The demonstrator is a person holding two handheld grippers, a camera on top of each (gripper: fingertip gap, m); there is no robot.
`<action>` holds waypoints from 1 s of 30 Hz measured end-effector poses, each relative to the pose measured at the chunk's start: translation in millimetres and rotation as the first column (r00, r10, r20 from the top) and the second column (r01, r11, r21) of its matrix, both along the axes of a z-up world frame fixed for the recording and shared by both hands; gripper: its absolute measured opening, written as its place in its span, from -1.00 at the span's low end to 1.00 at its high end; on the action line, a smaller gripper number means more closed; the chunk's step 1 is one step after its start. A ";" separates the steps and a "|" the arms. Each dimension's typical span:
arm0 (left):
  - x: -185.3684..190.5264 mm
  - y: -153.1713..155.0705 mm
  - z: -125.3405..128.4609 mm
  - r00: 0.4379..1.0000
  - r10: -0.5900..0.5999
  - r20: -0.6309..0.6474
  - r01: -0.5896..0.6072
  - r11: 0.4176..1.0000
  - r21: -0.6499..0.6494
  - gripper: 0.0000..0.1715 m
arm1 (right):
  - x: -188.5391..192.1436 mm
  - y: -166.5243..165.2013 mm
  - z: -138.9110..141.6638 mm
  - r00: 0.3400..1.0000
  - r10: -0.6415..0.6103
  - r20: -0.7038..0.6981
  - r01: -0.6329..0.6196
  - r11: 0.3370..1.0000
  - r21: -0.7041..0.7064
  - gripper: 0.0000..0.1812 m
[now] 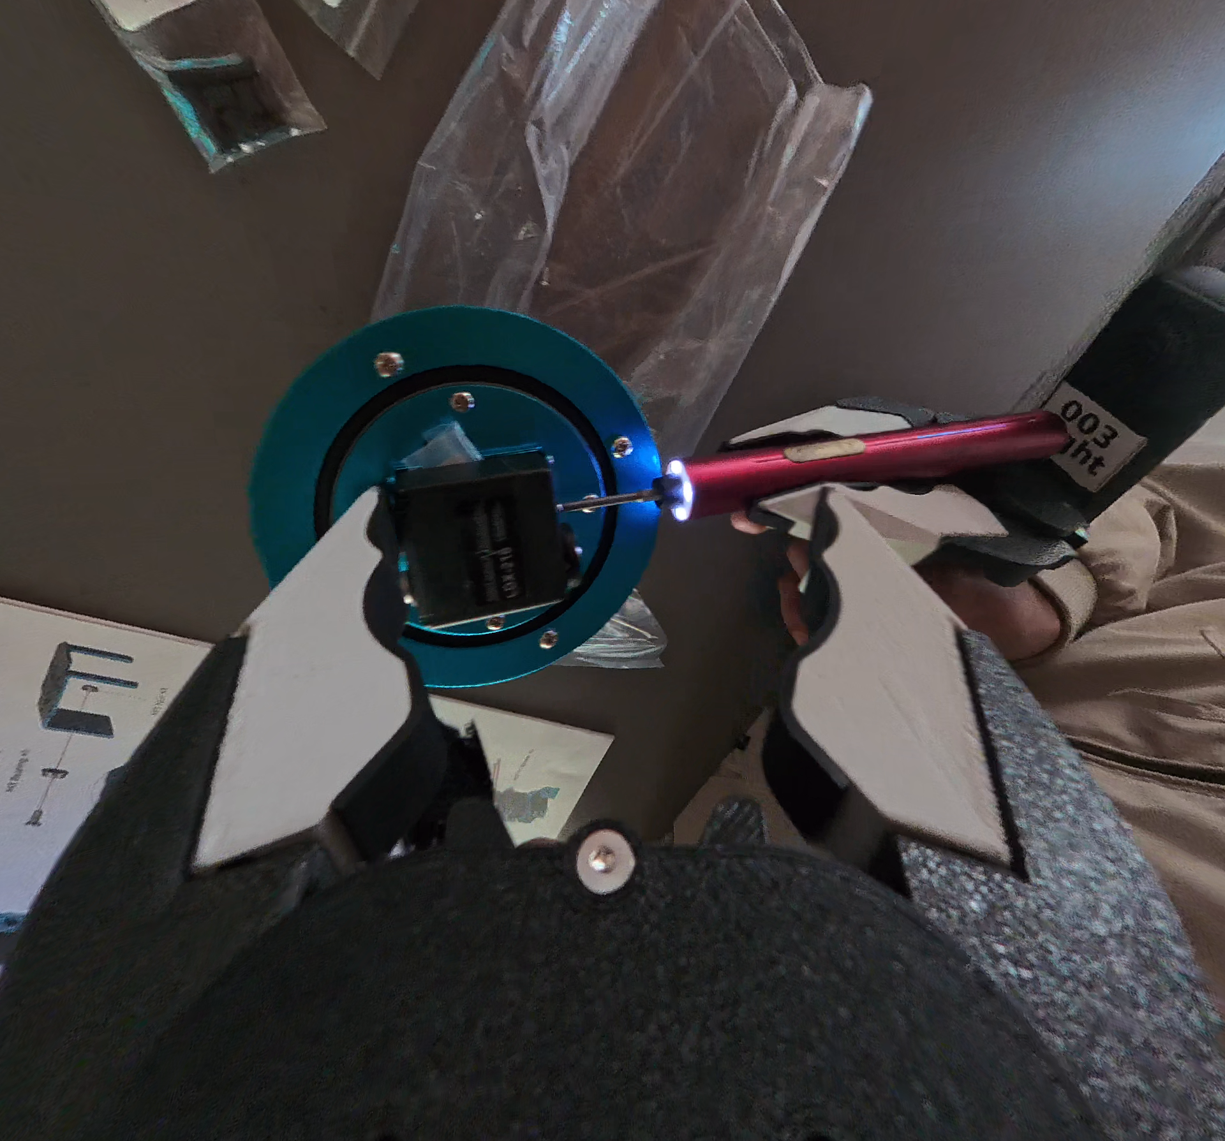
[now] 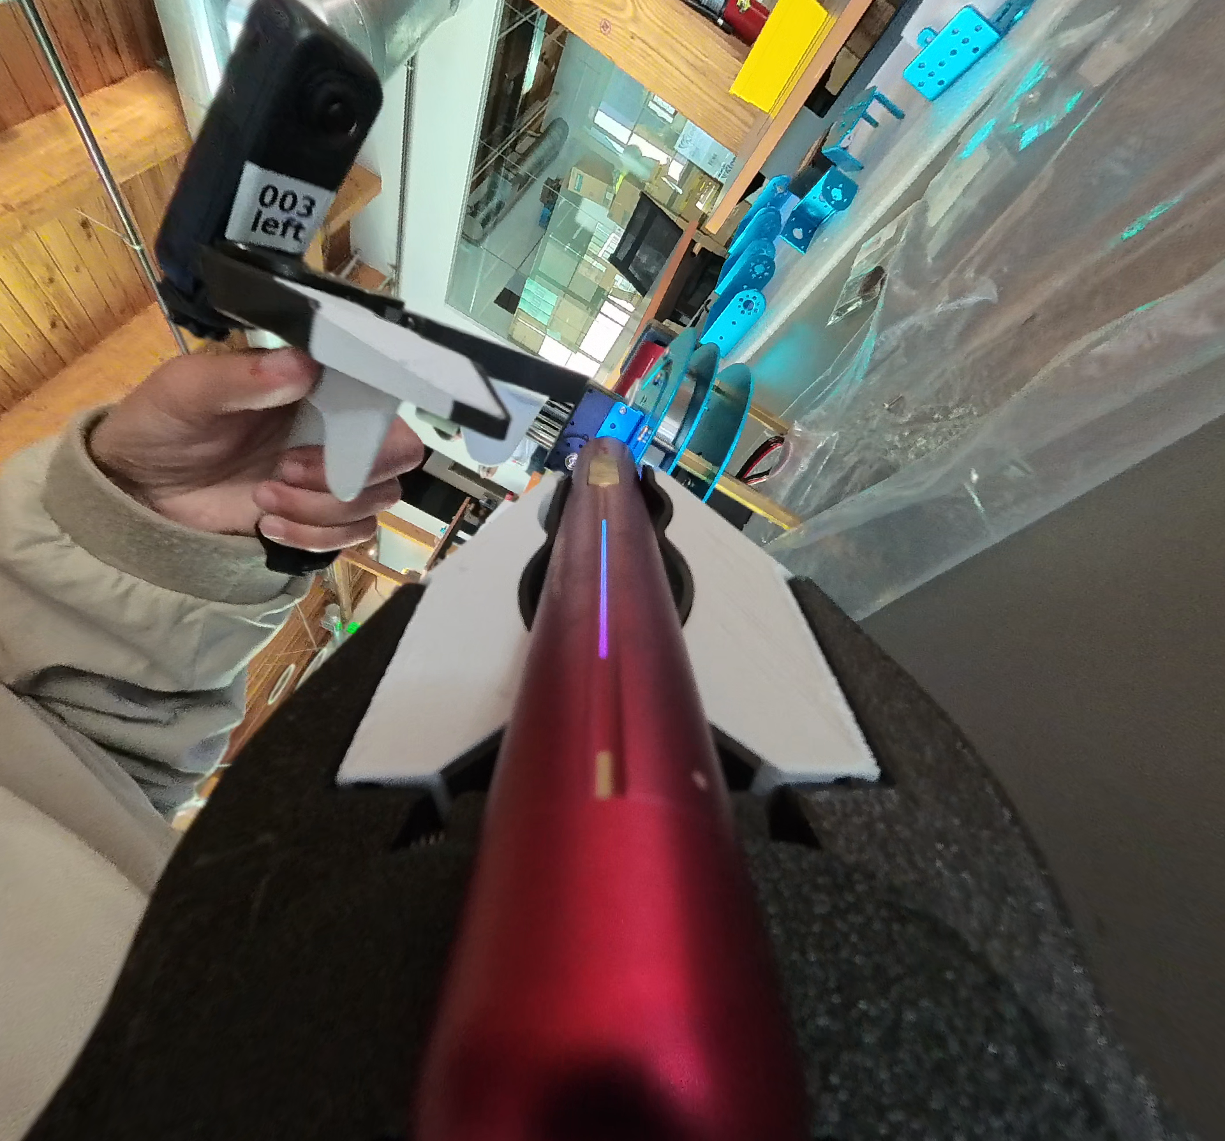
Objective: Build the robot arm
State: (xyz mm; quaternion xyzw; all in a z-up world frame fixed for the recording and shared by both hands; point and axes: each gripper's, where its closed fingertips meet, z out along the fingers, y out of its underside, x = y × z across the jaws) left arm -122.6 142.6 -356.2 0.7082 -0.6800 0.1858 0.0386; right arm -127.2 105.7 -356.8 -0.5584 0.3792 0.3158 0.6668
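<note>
Servo block [image 1: 477,539] seated at centre of teal ring plate [image 1: 298,446], held up clear of brown table [image 1: 166,314]. Left gripper [image 1: 596,552] spread wide, only left finger touching servo edge. Right gripper [image 2: 606,513] clenched on red electric screwdriver [image 2: 596,778]; long axis horizontal, bit entering servo's right side. Right gripper nearer the screw.

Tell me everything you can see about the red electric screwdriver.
The red electric screwdriver is a slim metallic tube, matte red, with a small gold button and a thin glowing blue-violet line along its body. White lights shine at its front end. Its thin dark bit reaches the black servo on the blue round plate. The right hand-held gripper clamps it.
</note>
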 end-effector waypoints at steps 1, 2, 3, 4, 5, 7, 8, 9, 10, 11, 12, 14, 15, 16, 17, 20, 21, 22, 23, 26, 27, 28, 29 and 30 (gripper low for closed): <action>-0.4 -2.3 -1.3 1.000 -0.006 -0.024 0.006 1.000 0.012 0.52 | -0.5 0.4 0.4 1.000 -0.003 0.013 0.003 1.000 -0.005 -0.76; 0.0 -3.4 -2.7 0.999 -0.002 -0.047 0.003 1.000 0.026 0.58 | -1.0 0.6 0.8 0.999 -0.009 0.032 0.009 1.000 -0.010 -0.77; 0.7 -4.0 -4.0 0.998 0.004 -0.066 -0.001 0.999 0.039 0.61 | -1.4 0.7 1.3 0.999 -0.015 0.048 0.016 1.000 -0.016 -0.78; 1.2 -3.9 -5.4 0.997 0.006 -0.082 -0.001 0.998 0.055 0.63 | -1.5 0.9 1.5 0.998 -0.019 0.057 0.020 1.000 -0.019 -0.77; 1.0 -3.3 -7.0 0.995 0.003 -0.096 0.005 0.997 0.075 0.63 | -1.4 1.1 1.4 0.998 -0.019 0.057 0.020 1.000 -0.018 -0.77; 1.7 -2.4 -9.5 0.994 0.018 -0.110 -0.006 0.994 0.109 0.63 | -1.2 1.2 1.3 0.998 -0.017 0.056 0.018 1.000 -0.017 -0.77; 2.3 -1.8 -10.4 0.993 0.030 -0.110 -0.016 0.992 0.122 0.63 | -1.1 1.2 1.2 0.998 -0.018 0.057 0.019 1.000 -0.018 -0.78; 3.2 -1.1 -11.1 0.993 0.043 -0.108 -0.029 0.991 0.133 0.63 | -1.1 1.3 1.3 0.998 -0.019 0.062 0.020 1.000 -0.019 -0.78; 4.4 0.0 -11.6 0.993 0.061 -0.101 -0.046 0.989 0.143 0.62 | -1.1 1.4 1.3 0.998 -0.019 0.065 0.021 1.000 -0.020 -0.77; 4.9 1.7 -12.2 0.993 0.072 -0.097 -0.056 0.986 0.157 0.59 | -1.1 1.4 1.4 0.998 -0.020 0.066 0.021 1.000 -0.020 -0.77; 5.0 4.7 -12.9 0.992 0.082 -0.093 -0.064 0.982 0.179 0.55 | -1.2 1.5 1.5 0.998 -0.019 0.067 0.021 1.000 -0.020 -0.77; 5.3 9.9 -14.0 0.993 0.095 -0.074 -0.077 0.973 0.216 0.39 | -0.8 1.5 1.2 0.998 -0.017 0.060 0.018 1.000 -0.017 -0.77; 4.6 9.3 -14.6 0.994 0.083 -0.074 -0.064 0.972 0.227 0.40 | -0.7 1.4 1.0 0.998 -0.015 0.055 0.016 1.000 -0.015 -0.77; 4.2 8.7 -15.1 0.995 0.074 -0.073 -0.055 0.971 0.233 0.43 | -0.5 1.3 0.8 0.999 -0.013 0.049 0.014 1.000 -0.013 -0.78; 4.3 8.6 -15.0 0.995 0.076 -0.071 -0.058 0.971 0.231 0.43 | -0.6 1.3 0.9 0.999 -0.012 0.050 0.013 1.000 -0.013 -0.78; 4.2 5.9 -14.6 0.995 0.076 -0.067 -0.060 0.975 0.214 0.48 | -0.7 1.5 1.2 0.998 -0.013 0.054 0.014 1.000 -0.012 -0.77; 4.5 4.3 -14.3 0.995 0.076 -0.065 -0.061 0.977 0.204 0.50 | -0.8 1.6 1.2 0.998 -0.013 0.054 0.014 1.000 -0.012 -0.77; 4.5 2.2 -14.1 0.995 0.073 -0.065 -0.060 0.980 0.192 0.57 | -0.9 1.6 1.3 0.998 -0.013 0.055 0.014 1.000 -0.013 -0.77; 3.9 2.1 -14.3 0.996 0.066 -0.066 -0.052 0.979 0.195 0.58 | -1.0 1.5 1.3 0.998 -0.013 0.055 0.014 1.000 -0.013 -0.77; 3.7 2.2 -14.5 0.997 0.055 -0.062 -0.042 0.980 0.197 0.58 | -1.1 1.5 1.2 0.998 -0.014 0.055 0.015 1.000 -0.013 -0.77; 3.8 2.2 -14.4 0.997 0.053 -0.060 -0.040 0.980 0.196 0.58 | -1.2 1.5 1.3 0.998 -0.015 0.057 0.016 1.000 -0.013 -0.77; 3.9 2.1 -14.3 0.997 0.051 -0.058 -0.039 0.980 0.195 0.58 | -1.2 1.5 1.4 0.998 -0.015 0.057 0.015 1.000 -0.013 -0.77; 4.0 2.1 -14.2 0.997 0.051 -0.056 -0.039 0.980 0.193 0.58 | -1.2 1.6 1.4 0.998 -0.014 0.056 0.015 1.000 -0.012 -0.77; 4.2 2.3 -13.9 0.997 0.052 -0.054 -0.040 0.981 0.191 0.57 | -1.2 1.6 1.4 0.998 -0.015 0.057 0.016 1.000 -0.012 -0.77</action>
